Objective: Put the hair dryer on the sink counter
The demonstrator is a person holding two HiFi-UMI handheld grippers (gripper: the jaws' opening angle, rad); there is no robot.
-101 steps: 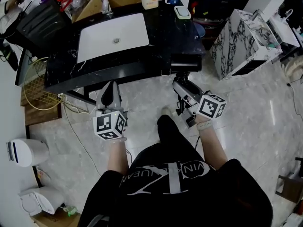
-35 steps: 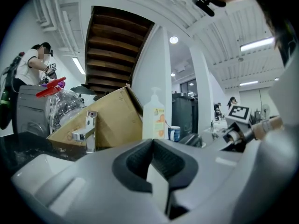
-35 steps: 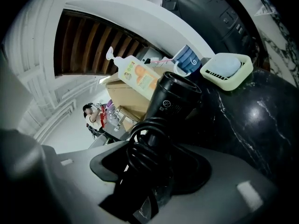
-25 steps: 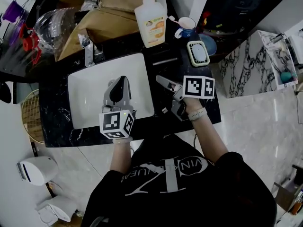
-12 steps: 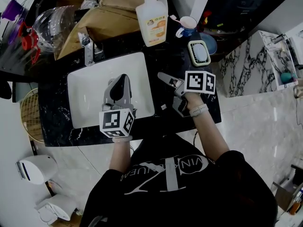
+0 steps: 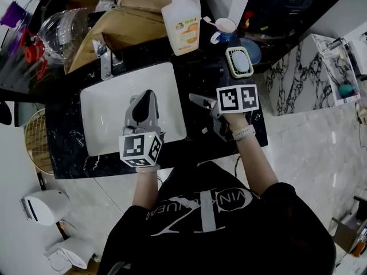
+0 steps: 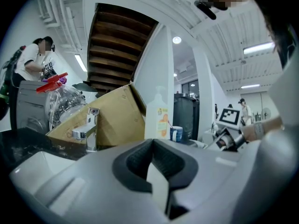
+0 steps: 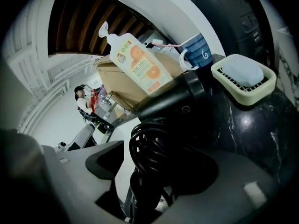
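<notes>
Over the black counter point(image 6: 63, 136), head view: the left gripper point(image 6: 143, 98) hangs above the white sink point(image 6: 103, 119), and the right gripper point(image 6: 200, 103) is just right of the basin. Left gripper view: its jaws are pressed together and empty, facing a tap point(image 7: 86, 132). Right gripper view: its jaws are spreading wide around the black dryer point(image 8: 177, 97), which lies on the counter near a soap dish point(image 8: 243, 78), its cord coiled. The visible pad point(image 8: 106, 164) stands clear of it.

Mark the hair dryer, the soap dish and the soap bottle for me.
hair dryer point(image 8: 175, 99), right gripper view, on its black barrel.
soap dish point(image 8: 245, 97), right gripper view, on its front wall.
soap bottle point(image 6: 182, 30), head view, on its label.
</notes>
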